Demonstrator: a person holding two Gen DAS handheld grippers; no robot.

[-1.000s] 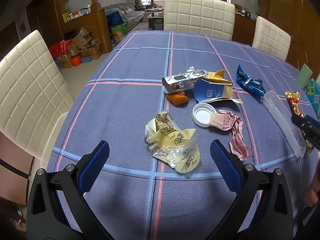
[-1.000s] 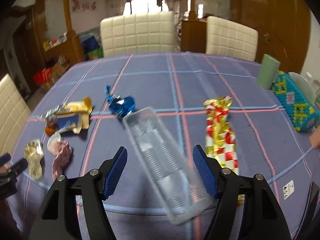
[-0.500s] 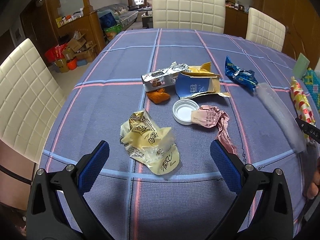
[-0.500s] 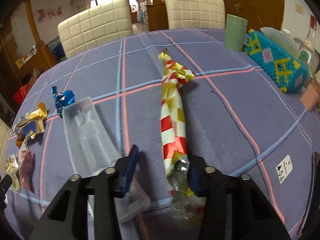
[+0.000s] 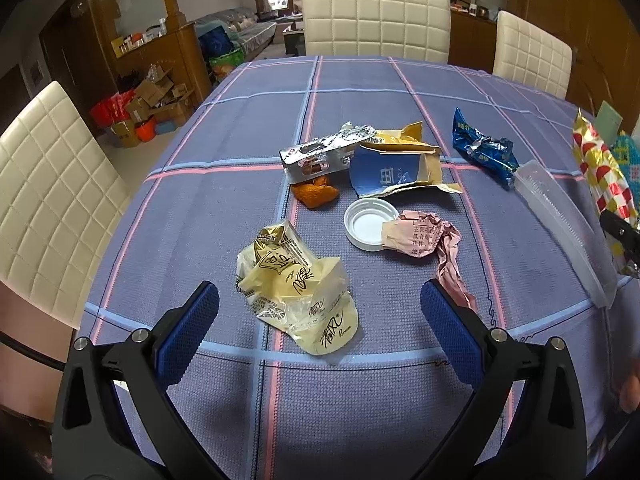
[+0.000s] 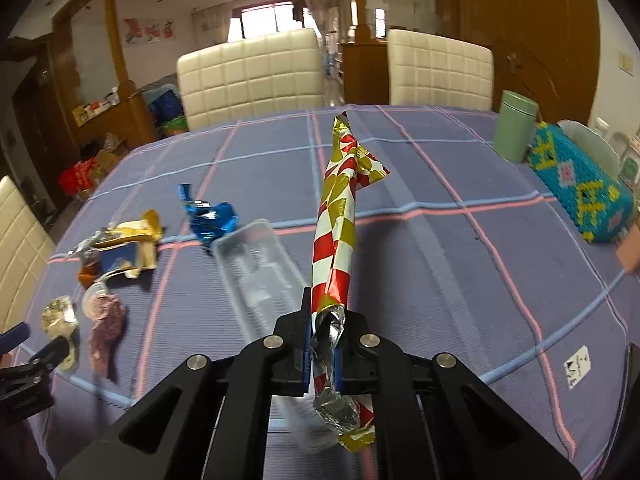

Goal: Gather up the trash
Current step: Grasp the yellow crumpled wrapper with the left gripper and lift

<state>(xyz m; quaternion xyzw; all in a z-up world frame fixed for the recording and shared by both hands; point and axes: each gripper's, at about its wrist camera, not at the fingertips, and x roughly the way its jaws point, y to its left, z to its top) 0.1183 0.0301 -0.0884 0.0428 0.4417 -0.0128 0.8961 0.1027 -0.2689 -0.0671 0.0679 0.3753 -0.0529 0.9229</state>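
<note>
Right wrist view: the red-and-gold wrapper [image 6: 335, 236] is pinched near its crumpled foil end by the right gripper [image 6: 322, 344], its long body slanting up over the checked tablecloth [image 6: 440, 260]. This looks like the pickup step, and next it needs carrying off. The left gripper [image 5: 320, 320] hovers with jaws spread over the yellow wrapper [image 5: 296, 284], likely the next piece.

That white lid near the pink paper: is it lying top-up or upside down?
Upside down. The white lid lies with its hollow side up, rim raised around a sunken floor, empty inside; the crumpled pink paper overlaps its edge.
</note>
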